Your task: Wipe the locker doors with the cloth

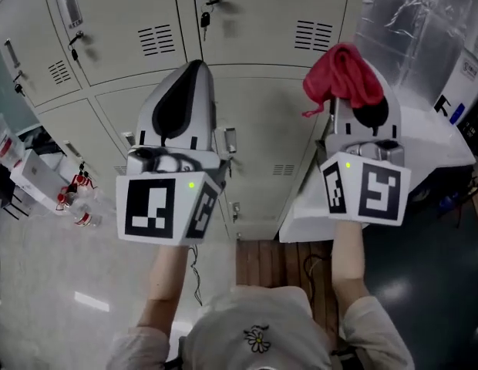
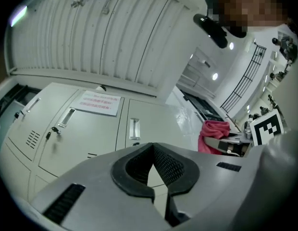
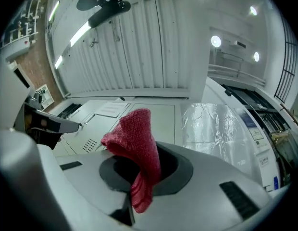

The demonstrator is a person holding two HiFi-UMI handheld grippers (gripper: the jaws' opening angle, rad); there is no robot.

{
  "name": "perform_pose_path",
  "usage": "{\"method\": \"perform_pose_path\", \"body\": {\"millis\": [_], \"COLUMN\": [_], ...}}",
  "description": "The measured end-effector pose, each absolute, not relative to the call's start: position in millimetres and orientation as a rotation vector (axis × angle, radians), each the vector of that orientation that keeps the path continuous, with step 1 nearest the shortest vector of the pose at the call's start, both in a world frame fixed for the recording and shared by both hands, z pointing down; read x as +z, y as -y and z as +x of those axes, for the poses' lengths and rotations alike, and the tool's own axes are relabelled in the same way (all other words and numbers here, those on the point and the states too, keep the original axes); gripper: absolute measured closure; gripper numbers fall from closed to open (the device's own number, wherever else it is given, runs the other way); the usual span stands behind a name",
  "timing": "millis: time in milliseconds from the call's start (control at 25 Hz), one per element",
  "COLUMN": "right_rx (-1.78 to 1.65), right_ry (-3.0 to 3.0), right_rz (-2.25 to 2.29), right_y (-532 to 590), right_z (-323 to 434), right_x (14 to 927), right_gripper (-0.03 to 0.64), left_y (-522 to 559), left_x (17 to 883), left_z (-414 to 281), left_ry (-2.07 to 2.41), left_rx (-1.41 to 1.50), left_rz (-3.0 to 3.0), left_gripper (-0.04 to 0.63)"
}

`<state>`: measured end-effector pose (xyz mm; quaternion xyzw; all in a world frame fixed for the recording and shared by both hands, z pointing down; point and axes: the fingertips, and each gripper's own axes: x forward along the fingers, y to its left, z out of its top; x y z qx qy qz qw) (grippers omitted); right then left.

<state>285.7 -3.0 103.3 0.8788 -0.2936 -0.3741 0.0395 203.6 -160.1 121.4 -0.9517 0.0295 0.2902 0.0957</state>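
Note:
The beige locker doors (image 1: pixel 262 141) fill the wall ahead of me, and they also show in the left gripper view (image 2: pixel 91 129) and the right gripper view (image 3: pixel 161 112). My right gripper (image 1: pixel 353 100) is shut on a red cloth (image 1: pixel 343 75), which bunches above its jaws and stays a little short of the doors. In the right gripper view the cloth (image 3: pixel 134 141) hangs out of the shut right gripper (image 3: pixel 142 177). My left gripper (image 1: pixel 196 68) is raised beside it in front of a lower door. Its jaws meet at the tips with nothing between them (image 2: pixel 152 147).
Keys (image 1: pixel 205 20) hang in the upper locks. A paper notice (image 2: pixel 98 102) is stuck on one door. A white cabinet (image 1: pixel 435 141) and a foil-covered panel (image 1: pixel 408 21) stand to the right of the lockers. Bottles (image 1: pixel 73 199) sit on the floor at the left.

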Motion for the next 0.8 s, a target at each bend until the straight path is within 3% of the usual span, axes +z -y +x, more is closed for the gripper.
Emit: {"method": "perform_pose_path", "body": {"millis": [800], "right_rx": [-0.657], "right_ry": [1.081], "right_rz": [2.785], "right_y": [51.1], "right_z": [262.4], "right_x": [293.4], "right_gripper": [0.588], "left_y": [178.3], "left_x": [287.8], "left_z": [191.1], "left_ry": [-0.250], "left_rx": [0.578], "left_rz": [-3.013], "left_gripper": [0.579]}}
